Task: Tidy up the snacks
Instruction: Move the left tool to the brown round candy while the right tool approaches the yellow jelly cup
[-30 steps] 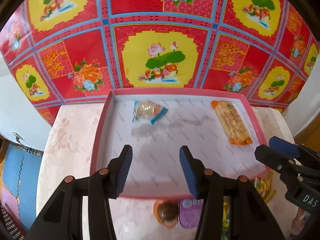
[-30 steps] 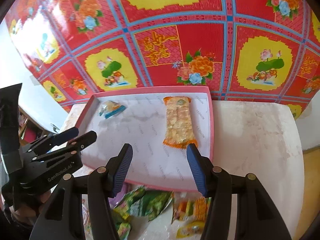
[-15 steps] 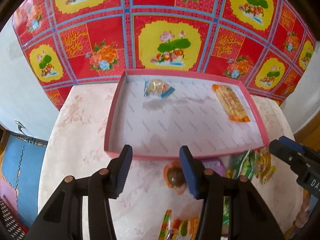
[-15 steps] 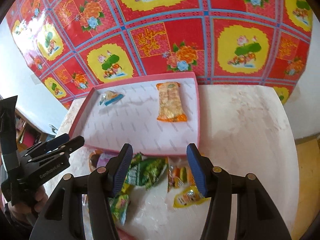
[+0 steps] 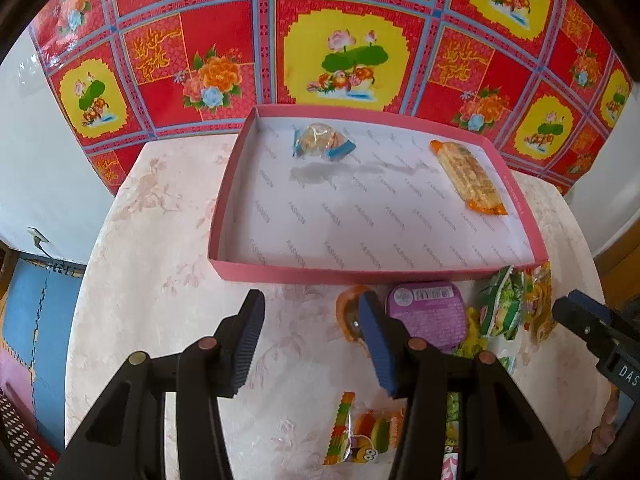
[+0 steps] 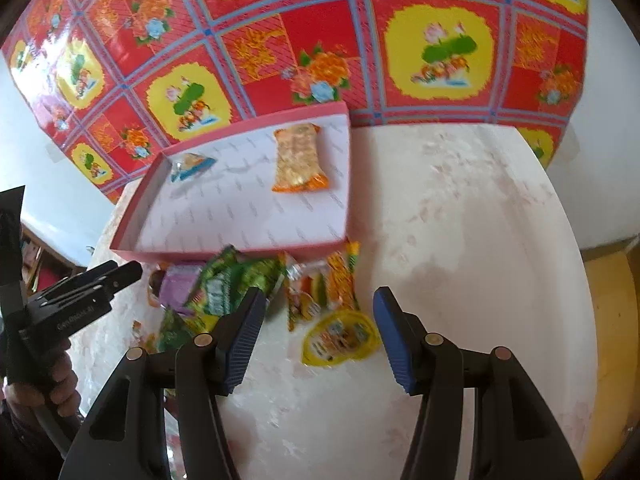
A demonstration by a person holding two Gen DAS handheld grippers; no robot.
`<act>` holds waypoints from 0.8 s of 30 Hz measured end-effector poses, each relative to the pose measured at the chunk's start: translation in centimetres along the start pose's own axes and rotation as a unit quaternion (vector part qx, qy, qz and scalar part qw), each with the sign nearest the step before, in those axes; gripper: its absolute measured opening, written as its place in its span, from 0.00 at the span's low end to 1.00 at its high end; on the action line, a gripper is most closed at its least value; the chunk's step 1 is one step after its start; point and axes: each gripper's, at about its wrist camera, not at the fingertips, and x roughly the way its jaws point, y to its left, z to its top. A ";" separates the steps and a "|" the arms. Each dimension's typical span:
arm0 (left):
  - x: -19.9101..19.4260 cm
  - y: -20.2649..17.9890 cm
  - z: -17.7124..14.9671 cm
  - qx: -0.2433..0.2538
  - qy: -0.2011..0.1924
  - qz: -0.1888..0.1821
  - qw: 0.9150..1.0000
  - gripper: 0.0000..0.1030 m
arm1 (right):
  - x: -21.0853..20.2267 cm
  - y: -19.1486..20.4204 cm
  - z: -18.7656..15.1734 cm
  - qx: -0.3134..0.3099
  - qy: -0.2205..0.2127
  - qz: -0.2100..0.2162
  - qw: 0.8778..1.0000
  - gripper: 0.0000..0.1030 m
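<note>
While hovering over the table (image 6: 460, 208), held nothing: left gripper (image 5: 310, 344) and right gripper (image 6: 318, 336) both partly open, jaws empty. Lay loose just near of the pink tray (image 5: 352, 273): snacks (image 6: 240, 280). Sat inside, far side: candy (image 5: 322, 142) left, cracker pack (image 5: 468, 178) right.

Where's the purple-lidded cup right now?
The purple-lidded cup sits on the table just outside the pink tray's near wall, right of the left gripper, between an orange-wrapped sweet and green packets.
</note>
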 end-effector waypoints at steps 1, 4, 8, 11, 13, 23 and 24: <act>0.1 0.0 -0.1 0.000 0.001 0.000 1.000 0.50 | 0.1 -0.1 -0.1 0.001 0.001 -0.001 1.000 0.56; 0.3 0.1 -0.4 -0.001 0.006 -0.001 1.000 0.50 | 0.4 -0.6 -0.6 0.005 0.007 -0.005 1.000 0.56; 0.6 0.0 -0.6 -0.001 0.012 0.001 1.000 0.50 | 0.8 -0.9 -0.9 0.009 0.015 -0.003 1.000 0.56; 0.6 0.0 -0.7 -0.001 0.010 0.002 1.000 0.50 | 1.1 -0.7 -1.2 0.004 0.019 0.000 1.000 0.56; 0.6 0.0 -0.7 -0.002 0.009 0.001 1.000 0.50 | 1.4 -0.5 -1.4 -0.002 0.022 -0.002 1.000 0.56; 0.8 -1.2 -1.1 0.019 0.011 -0.022 1.000 0.50 | 1.7 -0.2 -2.0 -0.018 0.022 -0.011 1.000 0.56; 0.9 -1.3 -1.2 0.021 0.012 -0.021 0.999 0.50 | 1.6 -0.1 -2.1 -0.020 0.021 -0.013 1.000 0.56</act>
